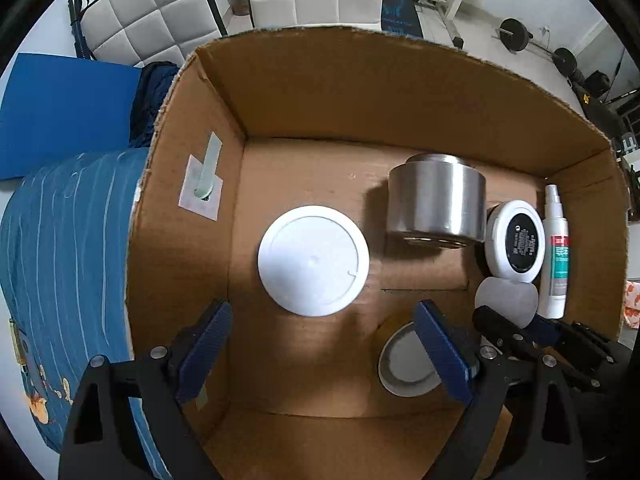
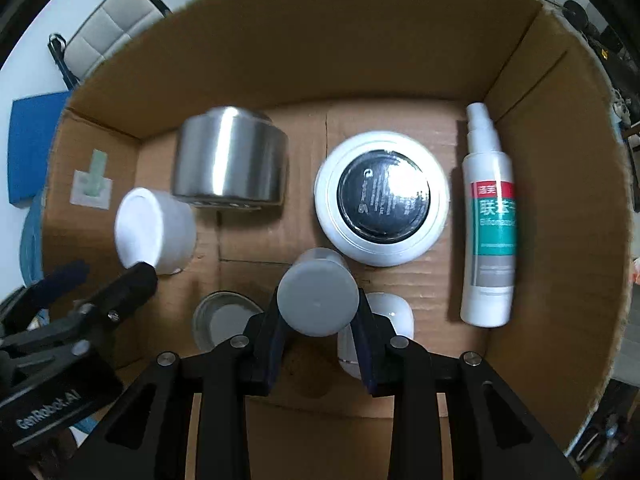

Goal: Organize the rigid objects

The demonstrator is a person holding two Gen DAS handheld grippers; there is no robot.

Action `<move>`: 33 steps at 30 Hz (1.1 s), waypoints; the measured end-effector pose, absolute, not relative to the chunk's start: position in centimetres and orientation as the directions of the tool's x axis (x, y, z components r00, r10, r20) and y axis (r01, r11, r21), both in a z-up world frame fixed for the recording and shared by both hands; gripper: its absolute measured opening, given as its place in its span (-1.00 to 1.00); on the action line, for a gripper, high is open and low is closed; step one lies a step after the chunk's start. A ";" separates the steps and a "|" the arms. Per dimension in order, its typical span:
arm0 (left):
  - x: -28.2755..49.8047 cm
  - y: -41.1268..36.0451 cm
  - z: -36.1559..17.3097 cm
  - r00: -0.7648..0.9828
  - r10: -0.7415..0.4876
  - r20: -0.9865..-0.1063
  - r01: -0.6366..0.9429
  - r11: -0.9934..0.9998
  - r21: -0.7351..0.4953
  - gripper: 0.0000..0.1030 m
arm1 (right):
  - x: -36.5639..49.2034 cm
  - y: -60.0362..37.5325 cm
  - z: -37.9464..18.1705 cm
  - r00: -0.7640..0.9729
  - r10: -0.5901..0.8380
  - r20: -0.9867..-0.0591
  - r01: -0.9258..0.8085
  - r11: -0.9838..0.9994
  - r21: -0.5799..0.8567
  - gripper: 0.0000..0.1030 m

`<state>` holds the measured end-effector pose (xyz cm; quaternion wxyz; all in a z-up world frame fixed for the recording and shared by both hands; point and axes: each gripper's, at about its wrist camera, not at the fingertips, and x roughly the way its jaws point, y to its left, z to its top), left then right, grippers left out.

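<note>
While two hand-held grippers hang over one cardboard box (image 1: 360, 92), left hand-held gripper (image 1: 324, 350) wide open, empty, right hand-held gripper (image 2: 318, 332) clamping one grey-capped bottle (image 2: 318, 296).

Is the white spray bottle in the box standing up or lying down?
Lying down. The spray bottle lies lengthwise on the cardboard box floor along the right wall, its label facing up.
</note>
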<state>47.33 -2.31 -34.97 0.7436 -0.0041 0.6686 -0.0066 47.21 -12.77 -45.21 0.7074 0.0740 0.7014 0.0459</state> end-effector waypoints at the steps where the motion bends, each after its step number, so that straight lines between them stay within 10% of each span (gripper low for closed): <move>1: 47.3 -2.4 -35.1 0.105 -0.015 -0.994 0.004 1.000 -0.014 0.81 | 47.2 -12.6 -45.4 0.015 0.161 -0.987 0.032 0.986 0.162 -0.36; 8: 47.4 -1.8 -36.1 0.087 -0.017 -0.996 -0.030 0.999 -0.020 0.81 | 47.5 -11.7 -45.8 0.000 0.125 -0.992 -0.014 0.992 0.125 -0.32; 12: 46.8 -1.3 -35.3 0.102 -0.024 -0.995 -0.037 0.999 -0.028 0.81 | 47.0 -11.5 -45.2 0.005 0.123 -0.992 -0.001 0.992 0.123 0.14; 20: 45.3 -0.7 -31.8 0.154 -0.023 -0.988 -0.041 0.999 -0.030 0.81 | 45.6 -12.9 -42.6 0.038 0.104 -0.994 0.030 0.994 0.105 0.28; 24: 44.1 -0.6 -29.9 0.200 -0.024 -0.980 -0.047 0.998 -0.034 0.81 | 44.3 -13.5 -40.7 0.069 0.089 -0.994 0.024 0.996 0.091 0.87; 33: 41.3 -0.5 -27.3 0.252 -0.010 -0.968 -0.072 0.997 -0.029 1.00 | 40.4 -15.1 -37.5 0.079 0.039 -0.996 0.050 0.998 0.043 1.00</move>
